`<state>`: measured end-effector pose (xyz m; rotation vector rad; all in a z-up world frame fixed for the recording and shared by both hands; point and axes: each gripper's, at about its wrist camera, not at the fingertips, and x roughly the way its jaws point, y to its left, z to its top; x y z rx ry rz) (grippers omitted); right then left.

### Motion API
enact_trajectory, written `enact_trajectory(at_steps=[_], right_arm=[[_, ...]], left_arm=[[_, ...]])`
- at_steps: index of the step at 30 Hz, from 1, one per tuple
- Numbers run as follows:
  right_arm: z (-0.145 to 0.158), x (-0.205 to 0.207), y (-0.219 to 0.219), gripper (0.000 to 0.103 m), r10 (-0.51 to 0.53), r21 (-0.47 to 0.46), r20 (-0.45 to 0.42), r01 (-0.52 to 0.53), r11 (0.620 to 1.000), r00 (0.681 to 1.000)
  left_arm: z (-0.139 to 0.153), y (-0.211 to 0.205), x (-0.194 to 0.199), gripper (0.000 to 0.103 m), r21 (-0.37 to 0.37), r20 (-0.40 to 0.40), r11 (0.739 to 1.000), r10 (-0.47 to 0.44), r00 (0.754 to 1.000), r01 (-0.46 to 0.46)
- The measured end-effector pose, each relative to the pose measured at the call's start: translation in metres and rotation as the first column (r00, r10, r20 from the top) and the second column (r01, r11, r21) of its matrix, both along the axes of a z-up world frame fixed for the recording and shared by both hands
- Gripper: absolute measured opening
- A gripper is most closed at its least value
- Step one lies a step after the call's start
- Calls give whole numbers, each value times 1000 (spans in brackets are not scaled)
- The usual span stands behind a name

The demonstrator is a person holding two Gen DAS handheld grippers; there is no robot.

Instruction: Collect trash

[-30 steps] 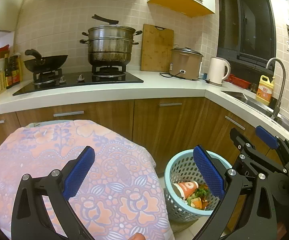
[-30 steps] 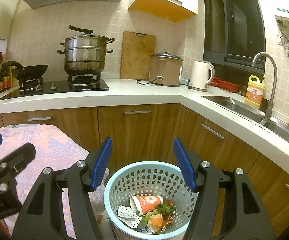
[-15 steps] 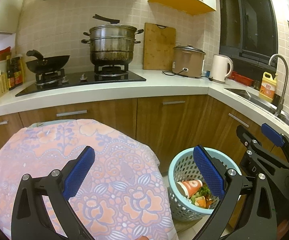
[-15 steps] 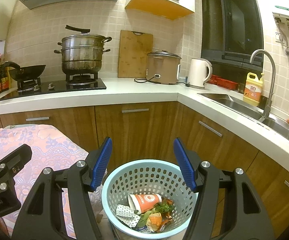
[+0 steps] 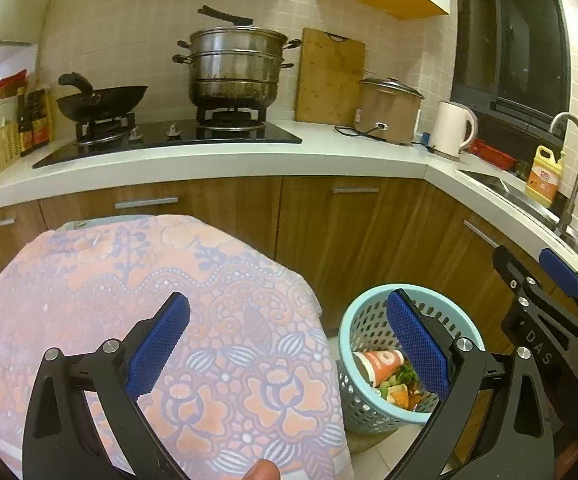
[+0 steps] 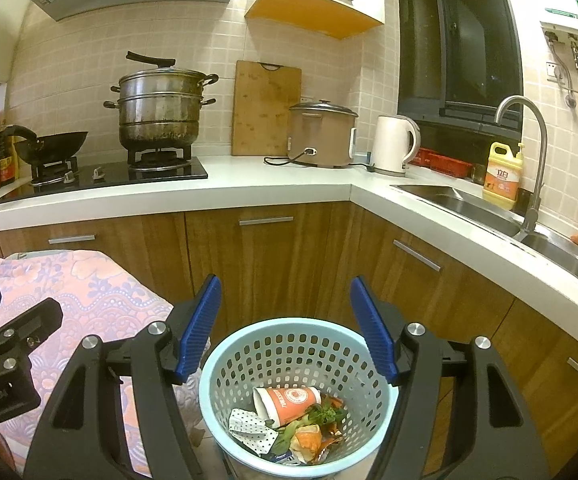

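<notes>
both grippers hanging spread and empty over the kitchen floor, trash sitting in the basket.

the right gripper is hovering above the light blue basket, jaws having just been opening a touch wider, nothing between them. the left gripper is standing wide over the floral cloth, gripping nothing. the orange paper cup, a dotted wrapper and vegetable scraps are lying inside the basket, which is sitting beside the cloth, before the wooden cabinets.
</notes>
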<state>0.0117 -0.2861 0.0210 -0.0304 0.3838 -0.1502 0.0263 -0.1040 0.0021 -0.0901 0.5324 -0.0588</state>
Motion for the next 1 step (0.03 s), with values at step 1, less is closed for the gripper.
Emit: enact_trajectory(at_steps=[1], right_arm=[[0,0,0,63,0,0,0,0,1000,1000]], left_arm=[[0,0,0,96,-3,0,1000,-4,1000,4]])
